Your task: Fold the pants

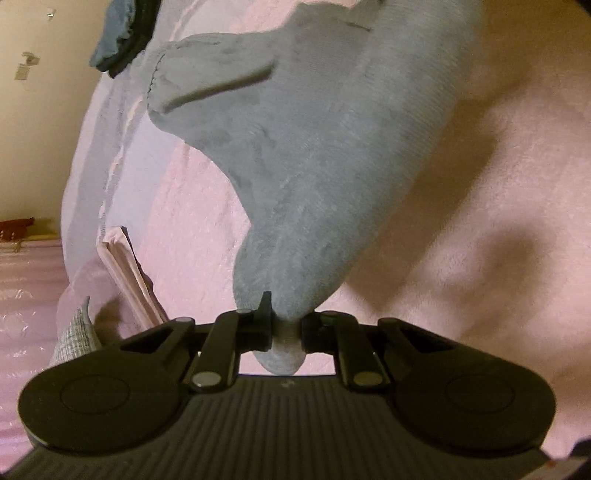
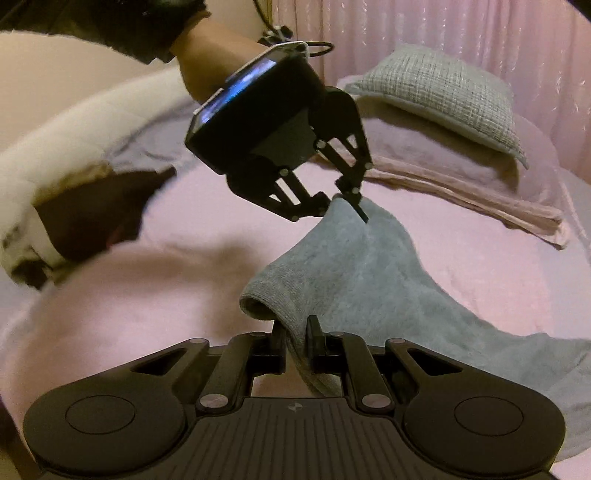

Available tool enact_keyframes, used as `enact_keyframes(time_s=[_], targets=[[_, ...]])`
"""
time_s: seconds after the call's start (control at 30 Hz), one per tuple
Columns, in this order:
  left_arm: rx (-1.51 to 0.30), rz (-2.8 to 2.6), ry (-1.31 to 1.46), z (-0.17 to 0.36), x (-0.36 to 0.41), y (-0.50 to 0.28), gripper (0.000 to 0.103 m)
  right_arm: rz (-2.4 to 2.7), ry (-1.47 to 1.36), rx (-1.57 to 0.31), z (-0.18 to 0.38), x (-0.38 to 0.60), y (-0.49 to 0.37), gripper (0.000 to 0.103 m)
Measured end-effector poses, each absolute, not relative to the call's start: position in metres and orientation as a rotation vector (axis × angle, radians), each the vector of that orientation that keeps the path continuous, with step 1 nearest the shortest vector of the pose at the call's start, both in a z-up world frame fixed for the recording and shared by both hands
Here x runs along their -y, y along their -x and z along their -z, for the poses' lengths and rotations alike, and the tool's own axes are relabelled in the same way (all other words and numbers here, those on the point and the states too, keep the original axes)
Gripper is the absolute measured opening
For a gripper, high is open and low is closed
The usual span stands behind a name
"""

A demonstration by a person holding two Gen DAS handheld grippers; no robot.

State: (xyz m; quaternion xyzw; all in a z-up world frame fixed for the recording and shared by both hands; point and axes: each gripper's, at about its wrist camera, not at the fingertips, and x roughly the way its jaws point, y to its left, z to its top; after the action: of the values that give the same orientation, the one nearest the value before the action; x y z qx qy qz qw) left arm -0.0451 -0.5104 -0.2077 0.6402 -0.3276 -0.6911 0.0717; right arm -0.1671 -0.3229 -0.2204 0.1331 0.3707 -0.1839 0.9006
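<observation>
Soft grey-blue pants [image 1: 314,158] hang lifted above a pink bed cover. In the left wrist view my left gripper [image 1: 287,330] is shut on a bunched corner of the cloth, which stretches up and away from the jaws. In the right wrist view my right gripper [image 2: 296,341] is shut on a ribbed edge of the pants [image 2: 354,280]. The left gripper [image 2: 341,206] shows there too, held in a person's hand, pinching the far corner of the same raised edge. The rest of the cloth trails down to the right onto the bed.
The pink bed cover [image 2: 147,280] spreads under everything. A grey woven pillow [image 2: 443,92] and folded pink bedding [image 2: 461,199] lie at the head of the bed before a pink curtain [image 2: 480,33]. A white fluffy sleeve [image 2: 74,147] reaches in from the left. Dark cloth [image 1: 118,37] lies at the far end.
</observation>
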Motion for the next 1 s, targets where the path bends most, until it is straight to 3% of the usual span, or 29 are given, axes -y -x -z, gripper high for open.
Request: enact_keyframes(time_s=[0.2, 0.43, 0.7, 1.0], targets=[[0.882, 2.098, -2.019, 0.150, 0.570, 0.118, 0.010, 0.453, -0.482, -0.599, 0.188, 0.393, 0.245, 0.006], [0.837, 2.086, -2.191, 0.113, 0.665, 0.266, 0.011, 0.558, -0.750, -0.386, 0.179, 0.502, 0.378, 0.006], [0.717, 2.137, -2.408, 0.183, 0.779, 0.427, 0.012, 0.650, -1.087, -0.207, 0.251, 0.617, 0.511, 0.006], [0.537, 2.206, -2.507, 0.258, 0.837, 0.502, 0.014, 0.688, -1.382, -0.056, 0.337, 0.674, 0.596, 0.006]])
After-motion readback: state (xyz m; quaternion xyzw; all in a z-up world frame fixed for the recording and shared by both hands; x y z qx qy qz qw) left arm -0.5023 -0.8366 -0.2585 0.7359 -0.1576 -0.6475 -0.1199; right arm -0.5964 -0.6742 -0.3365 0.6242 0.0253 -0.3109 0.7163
